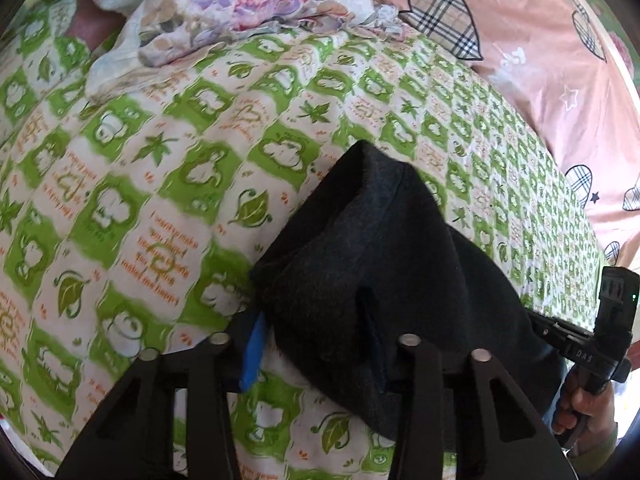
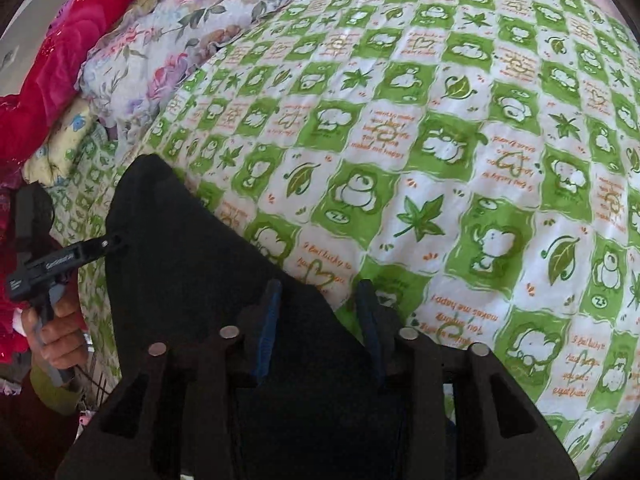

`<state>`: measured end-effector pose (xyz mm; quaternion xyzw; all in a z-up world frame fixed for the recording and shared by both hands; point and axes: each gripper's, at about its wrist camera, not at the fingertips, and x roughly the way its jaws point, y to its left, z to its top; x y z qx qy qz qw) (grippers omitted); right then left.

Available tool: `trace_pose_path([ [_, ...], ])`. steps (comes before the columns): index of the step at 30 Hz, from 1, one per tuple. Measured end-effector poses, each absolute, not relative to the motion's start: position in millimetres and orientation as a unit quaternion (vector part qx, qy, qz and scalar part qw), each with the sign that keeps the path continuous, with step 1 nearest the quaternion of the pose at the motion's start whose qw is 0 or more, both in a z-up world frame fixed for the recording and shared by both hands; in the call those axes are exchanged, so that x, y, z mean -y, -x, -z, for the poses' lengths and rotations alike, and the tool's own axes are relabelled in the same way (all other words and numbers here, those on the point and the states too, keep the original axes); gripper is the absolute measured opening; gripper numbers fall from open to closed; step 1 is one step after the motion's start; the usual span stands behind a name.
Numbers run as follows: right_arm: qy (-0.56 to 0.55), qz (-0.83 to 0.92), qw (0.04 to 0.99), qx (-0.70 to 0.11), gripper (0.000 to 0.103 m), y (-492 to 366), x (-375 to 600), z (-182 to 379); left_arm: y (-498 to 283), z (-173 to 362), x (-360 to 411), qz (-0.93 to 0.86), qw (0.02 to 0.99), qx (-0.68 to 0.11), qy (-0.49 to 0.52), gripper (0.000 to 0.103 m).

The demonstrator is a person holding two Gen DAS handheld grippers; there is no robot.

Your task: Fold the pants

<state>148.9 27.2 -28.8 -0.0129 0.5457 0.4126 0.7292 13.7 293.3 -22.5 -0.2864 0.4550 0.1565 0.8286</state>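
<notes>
1. Left gripper (image 1: 316, 344) has its blue-padded fingers (image 1: 253, 356) spread apart, with black pants (image 1: 372, 264) bunched between and over them; whether the pads actually pinch the cloth cannot be told.
2. Right gripper (image 2: 320, 332) also stands with its fingers (image 2: 267, 328) apart; the pants (image 2: 192, 264) lie between them and spill to the left of that view, a raised corner pointing up.
3. Both views show the pants lifted in a peak above a green-and-white checked bedsheet (image 1: 160, 184) printed with leaves and orange writing.
4. Seen from the left wrist, the right gripper (image 1: 560, 330) sits at the far right edge, its handle in the person's right hand (image 1: 588, 408); seen from the right wrist, the left gripper (image 2: 114, 242) touches the pants' left edge, held by the left hand (image 2: 60, 332).
5. A floral quilt (image 2: 168, 40) lies crumpled at the sheet's far edge; a red blanket (image 2: 60, 52) beside it; a pink cover with plaid hearts (image 1: 520, 60) borders the sheet.
</notes>
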Motion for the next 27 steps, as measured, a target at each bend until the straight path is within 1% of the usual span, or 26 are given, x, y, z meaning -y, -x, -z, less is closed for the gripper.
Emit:
trace_pose_path([
  [1, 0.017, -0.413, 0.731, -0.543, 0.018, -145, -29, 27, -11, 17, -292, -0.154, 0.835, -0.445, 0.285, 0.025],
  [2, 0.025, -0.41, 0.738, -0.536, 0.014, -141, -29, 24, -6, 10, -293, -0.149, 0.841, -0.432, 0.289, 0.022],
  [3, 0.031, -0.409, 0.747, -0.523, 0.013, -133, -29, 16, 0, 3, -293, -0.14, 0.847, -0.418, 0.295, 0.02],
  [5, 0.025, -0.413, 0.763, -0.497, 0.012, -123, -25, 0, 16, -16, -294, -0.123, 0.86, -0.385, 0.31, 0.019],
  [8, -0.016, -0.427, 0.791, -0.439, 0.012, -109, -11, -31, 48, -50, -296, -0.099, 0.883, -0.329, 0.32, 0.019],
  [9, -0.031, -0.43, 0.802, -0.414, 0.012, -105, -6, -41, 55, -57, -297, -0.097, 0.888, -0.319, 0.318, 0.019],
  [11, -0.054, -0.437, 0.809, -0.388, 0.011, -103, -6, -47, 67, -69, -300, -0.095, 0.895, -0.303, 0.313, 0.019],
  [14, -0.042, -0.434, 0.819, -0.373, 0.011, -101, -27, -42, 72, -70, -309, -0.101, 0.898, -0.298, 0.307, 0.019],
  [16, -0.017, -0.427, 0.826, -0.368, 0.01, -101, -49, -31, 68, -59, -320, -0.12, 0.894, -0.311, 0.301, 0.019],
  [21, 0.0, -0.408, 0.825, -0.392, 0.01, -107, -70, -1, 43, -25, -335, -0.157, 0.88, -0.351, 0.278, 0.019],
  [22, 0.003, -0.404, 0.823, -0.399, 0.01, -109, -72, 3, 39, -18, -337, -0.16, 0.877, -0.362, 0.272, 0.019],
  [24, 0.004, -0.397, 0.816, -0.42, 0.013, -111, -72, 8, 33, -8, -338, -0.17, 0.869, -0.383, 0.263, 0.023],
  [26, -0.002, -0.39, 0.82, -0.419, 0.016, -108, -64, 4, 38, -7, -338, -0.182, 0.867, -0.385, 0.257, 0.035],
  [27, -0.006, -0.386, 0.823, -0.416, 0.018, -105, -57, -2, 41, -10, -338, -0.185, 0.87, -0.38, 0.254, 0.037],
])
